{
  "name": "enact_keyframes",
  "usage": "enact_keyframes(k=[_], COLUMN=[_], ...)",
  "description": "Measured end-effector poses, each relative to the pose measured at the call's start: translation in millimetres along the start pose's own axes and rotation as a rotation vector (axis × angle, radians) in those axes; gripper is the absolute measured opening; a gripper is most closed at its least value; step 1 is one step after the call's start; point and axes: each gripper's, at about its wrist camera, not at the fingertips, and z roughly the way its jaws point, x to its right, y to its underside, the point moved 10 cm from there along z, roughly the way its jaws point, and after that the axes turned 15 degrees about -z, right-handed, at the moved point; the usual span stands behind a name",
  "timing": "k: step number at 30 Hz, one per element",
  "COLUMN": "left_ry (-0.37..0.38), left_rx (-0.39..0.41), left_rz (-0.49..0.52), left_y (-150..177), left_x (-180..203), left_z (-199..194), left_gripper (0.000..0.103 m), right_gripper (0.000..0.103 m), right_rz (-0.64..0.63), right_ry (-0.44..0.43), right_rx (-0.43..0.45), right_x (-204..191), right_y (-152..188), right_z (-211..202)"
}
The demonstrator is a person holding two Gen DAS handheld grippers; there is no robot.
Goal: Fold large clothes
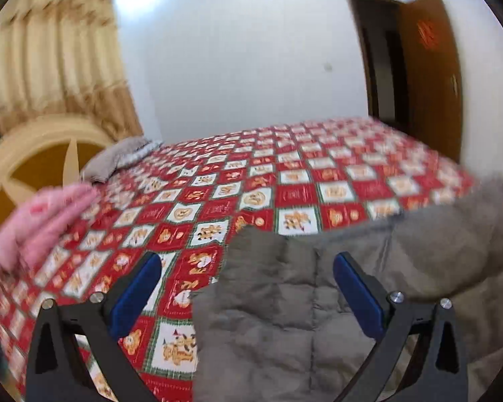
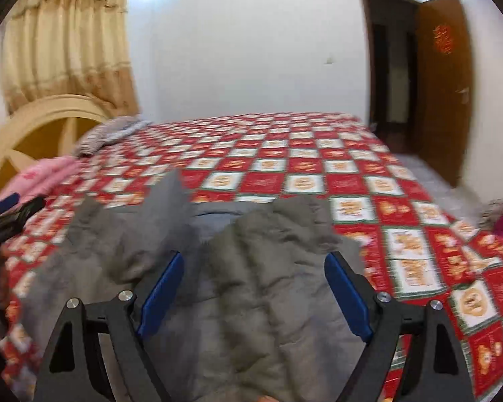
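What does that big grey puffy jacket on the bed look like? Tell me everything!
The jacket is grey-olive and puffy, stitched into padded squares like a quilt. A fluffy fur-like trim edges the part farthest from the cameras. It lies spread out but rumpled on the near side of the bed, on the red checked bedspread, not folded yet. The left gripper and right gripper are both above it with jaws wide open, gripping nothing. The pictures are blurry, so zips or buttons can't be made out.
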Motion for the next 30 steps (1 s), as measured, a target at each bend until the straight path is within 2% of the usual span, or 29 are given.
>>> enact_keyframes(k=[1, 3, 5, 6, 7, 8, 9, 11, 13, 17, 19, 23, 24, 25, 26, 27, 28, 30], left_ry=[-0.007, -0.036, -0.106, -0.129, -0.156, -0.198, -0.226, -0.250, -0.267, -0.321, -0.319, -0.334, -0.326, -0.314, -0.295, -0.279, -0.263, -0.225], left_rx=[-0.022, -0.082, -0.130, -0.164, -0.195, -0.205, -0.195, -0.209, -0.233, -0.264, -0.290, -0.297, -0.272, -0.241, -0.180, -0.131, -0.096, -0.075], left_rz=[0.032, 0.103, 0.137, 0.142, 0.145, 0.138, 0.126, 0.079, 0.030, -0.046, -0.077, -0.037, -0.017, -0.008, 0.002, 0.008, 0.007, -0.023], left_y=[5.2, 17.6, 28.8, 36.6, 44.8, 48.0, 49.0, 51.7, 54.0, 61.5, 68.2, 63.7, 55.2, 46.9, 33.3, 21.6, 11.3, -0.4], left_x=[6.3, 12.7, 6.1, -0.8, -8.8, -18.4, -25.7, -43.1, -55.0, -71.4, -70.8, -62.3, -58.7, -56.4, -51.0, -45.6, -39.5, -27.0], left_z=[9.1, 31.9, 53.6, 66.3, 75.9, 82.5, 84.7, 94.3, 101.1, 115.5, 121.4, 118.2, 109.3, 102.1, 88.2, 76.4, 66.8, 57.5], left_gripper=[0.103, 0.103, 0.103, 0.103, 0.103, 0.103, 0.103, 0.103, 0.103, 0.103, 0.103, 0.103, 0.103, 0.103, 0.103, 0.103, 0.103, 0.103], right_gripper=[0.084, 0.084, 0.081, 0.078, 0.062, 0.030, 0.021, 0.013, 0.010, 0.009, 0.009, 0.012, 0.016, 0.026, 0.043, 0.050, 0.052, 0.052], right_rz=[0.011, 0.004, -0.095, -0.112, -0.115, -0.122, -0.137, -0.119, -0.065, -0.005, -0.006, -0.048, -0.054, -0.049, -0.036, -0.020, -0.006, 0.034], right_ry=[0.018, -0.005, 0.003, -0.003, -0.019, -0.034, -0.018, -0.004, 0.028, 0.096, 0.116, 0.114, 0.119, 0.132, 0.149, 0.158, 0.163, 0.215], right_rx=[-0.026, -0.110, -0.219, -0.229, -0.233, -0.245, -0.261, -0.254, -0.230, -0.221, -0.254, -0.347, -0.354, -0.358, -0.369, -0.378, -0.377, -0.321], right_x=[8.0, 12.8, 7.6, 4.8, 2.3, -0.9, -0.2, 7.6, 27.2, 60.7, 66.5, 59.0, 57.5, 59.4, 62.4, 65.9, 68.4, 74.5], right_y=[3.0, 11.3, 27.3, 31.1, 35.1, 38.6, 41.0, 37.7, 25.4, 7.0, 11.6, 39.2, 42.3, 43.9, 44.9, 45.4, 44.7, 25.5], right_z=[6.1, 24.2, 47.1, 53.1, 55.7, 61.0, 66.1, 71.7, 75.1, 85.7, 98.0, 131.5, 132.9, 129.6, 123.3, 115.5, 109.7, 81.1])
